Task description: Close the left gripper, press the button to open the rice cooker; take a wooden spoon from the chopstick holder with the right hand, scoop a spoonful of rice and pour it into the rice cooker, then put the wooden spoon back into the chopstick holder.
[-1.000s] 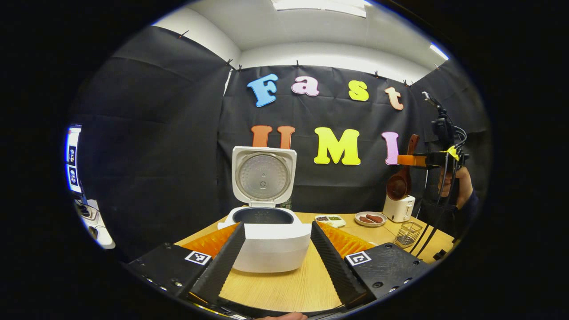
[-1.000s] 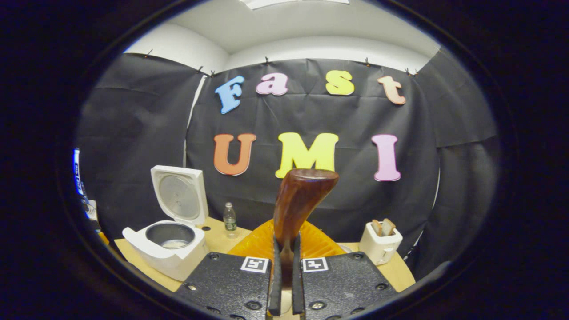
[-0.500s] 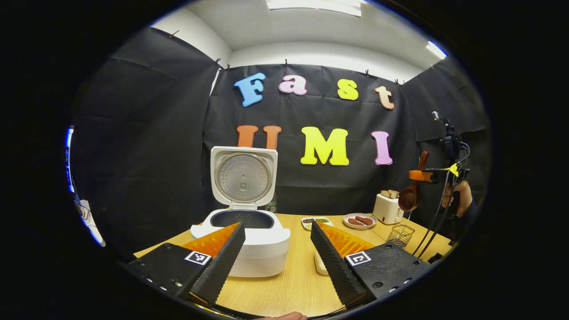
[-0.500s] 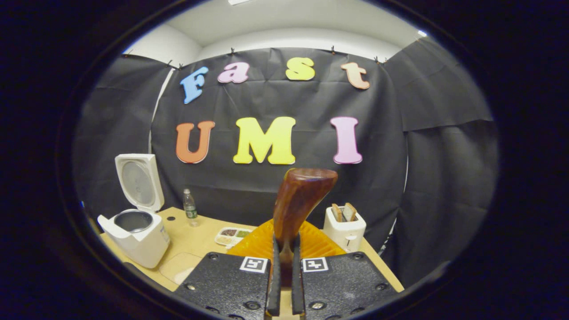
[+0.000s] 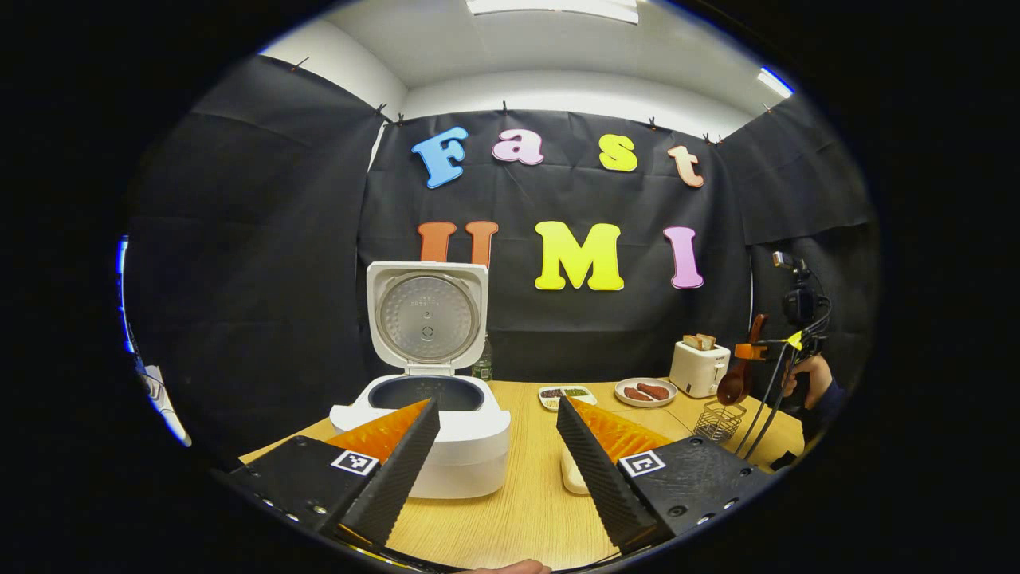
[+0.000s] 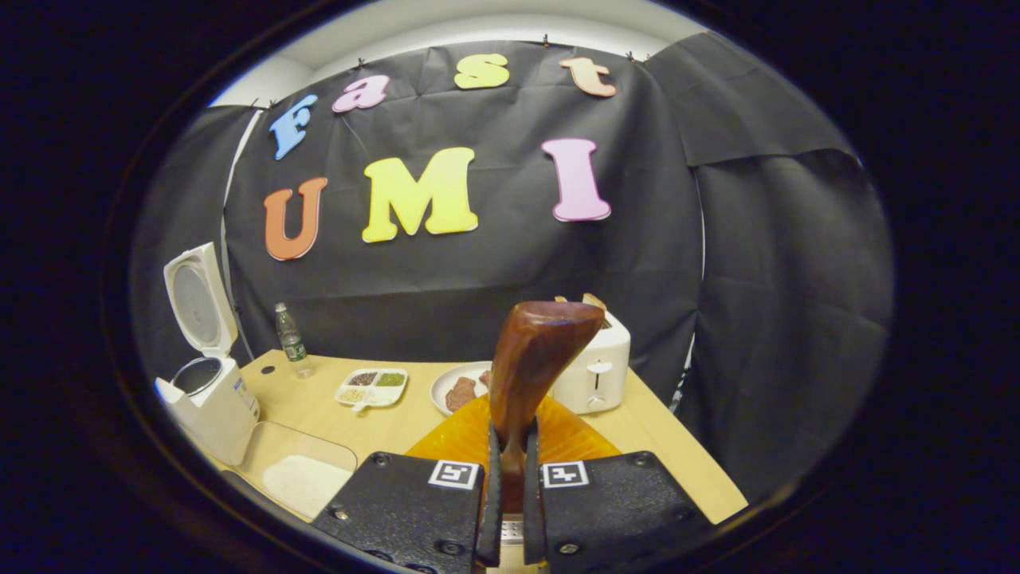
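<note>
The white rice cooker (image 5: 422,434) stands on the table with its lid (image 5: 426,319) up and the pot showing. My left gripper (image 5: 496,406) is open in front of it, with nothing between the fingers. My right gripper (image 6: 511,434) is shut on the handle of the dark wooden spoon (image 6: 535,363). In the left gripper view that right gripper (image 5: 753,351) hangs at the far right, with the wooden spoon (image 5: 733,387) hanging bowl-down just above the wire chopstick holder (image 5: 717,421). A clear tray of rice (image 6: 299,474) lies beside the rice cooker (image 6: 205,395).
A white toaster (image 6: 594,371) with bread, a plate of sausages (image 5: 645,391), a divided dish (image 6: 370,387) and a water bottle (image 6: 293,347) stand along the back of the wooden table (image 5: 518,518). A hand (image 5: 801,375) and cables are at the far right.
The right gripper has carried the spoon down and to the right, to just over the chopstick holder. The left gripper has drawn back from the cooker and stayed open.
</note>
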The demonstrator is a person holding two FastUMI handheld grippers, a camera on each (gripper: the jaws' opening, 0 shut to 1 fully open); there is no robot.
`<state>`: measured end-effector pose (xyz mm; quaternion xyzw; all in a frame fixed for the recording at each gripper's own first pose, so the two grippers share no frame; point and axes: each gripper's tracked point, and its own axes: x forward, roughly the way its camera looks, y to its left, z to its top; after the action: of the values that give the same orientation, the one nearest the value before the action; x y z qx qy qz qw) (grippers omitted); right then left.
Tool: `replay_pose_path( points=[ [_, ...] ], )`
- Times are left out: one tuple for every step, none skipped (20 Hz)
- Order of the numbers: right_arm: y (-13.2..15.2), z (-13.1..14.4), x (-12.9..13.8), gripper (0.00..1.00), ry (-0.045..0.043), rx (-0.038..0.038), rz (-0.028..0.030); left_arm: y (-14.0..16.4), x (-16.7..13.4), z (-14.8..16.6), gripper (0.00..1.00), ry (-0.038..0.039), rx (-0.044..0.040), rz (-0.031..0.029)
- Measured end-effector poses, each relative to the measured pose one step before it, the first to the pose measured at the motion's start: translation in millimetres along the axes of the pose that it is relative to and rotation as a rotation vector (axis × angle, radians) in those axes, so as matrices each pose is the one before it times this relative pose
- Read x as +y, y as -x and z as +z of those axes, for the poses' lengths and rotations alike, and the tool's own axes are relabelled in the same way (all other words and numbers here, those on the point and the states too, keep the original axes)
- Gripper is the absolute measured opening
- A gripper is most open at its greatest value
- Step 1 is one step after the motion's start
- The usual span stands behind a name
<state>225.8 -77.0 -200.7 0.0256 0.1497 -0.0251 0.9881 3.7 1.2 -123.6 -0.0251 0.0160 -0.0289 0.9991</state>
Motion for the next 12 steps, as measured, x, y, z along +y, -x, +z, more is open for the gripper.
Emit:
replay_pose_path(
  points=[
    [-2.55, -4.79, -0.01, 0.16, -0.01636, 0.01085, 0.00941, 0.01, -0.77, 2.02, 0.94, -0.00240, -0.00311, 0.00055],
    [-0.42, -4.72, 1.07, 0.17, -0.01167, 0.00955, 0.01563, -1.46, 0.03, 0.34, 0.94, 0.00068, 0.00194, 0.00210],
    [-0.71, -1.12, 2.35, 0.18, -0.01228, 0.00102, 0.02124, -2.07, -0.05, -0.66, 0.94, 0.00008, 0.00302, 0.00481],
    [2.76, 1.79, -3.53, 0.21, 0.00060, -0.01379, -0.00371, -2.04, -0.31, 0.94, 0.94, -0.00217, 0.00354, 0.00417],
    [5.41, 5.29, -7.50, 0.25, 0.00142, -0.02134, -0.02279, -2.64, 1.10, 0.74, 0.94, -0.00549, 0.00292, 0.00396],
    [3.38, 6.19, -5.45, 0.46, 0.00449, -0.02517, -0.01557, -3.12, 2.45, 1.48, 0.94, -0.00740, 0.00063, 0.00679],
    [8.44, 8.46, -4.39, 0.67, 0.00641, -0.02741, -0.01841, -3.29, 2.38, 2.44, 0.94, -0.00662, -0.00271, 0.00844],
    [8.04, 6.27, -1.44, 0.80, 0.00350, -0.02907, -0.00712, -2.08, 3.25, 3.82, 0.94, -0.00258, -0.00423, 0.01092],
    [10.60, 9.12, -2.30, 0.81, 0.00153, -0.02727, -0.01366, -4.66, 4.05, 3.36, 0.94, 0.00092, -0.00377, 0.00839],
    [8.89, 6.20, -4.81, 0.90, 0.00683, -0.01711, -0.02011, -3.66, 2.81, 2.10, 0.95, 0.00662, 0.00227, 0.00379],
    [6.33, 3.79, -0.45, 1.00, 0.00659, -0.01211, -0.00538, -3.66, 2.20, 2.43, 0.95, 0.00823, 0.00035, -0.00043],
    [11.51, 6.77, -0.72, 1.00, 0.00329, -0.01637, -0.00194, -3.00, 2.95, 4.21, 0.95, 0.00613, -0.00430, 0.00054]
  ],
)
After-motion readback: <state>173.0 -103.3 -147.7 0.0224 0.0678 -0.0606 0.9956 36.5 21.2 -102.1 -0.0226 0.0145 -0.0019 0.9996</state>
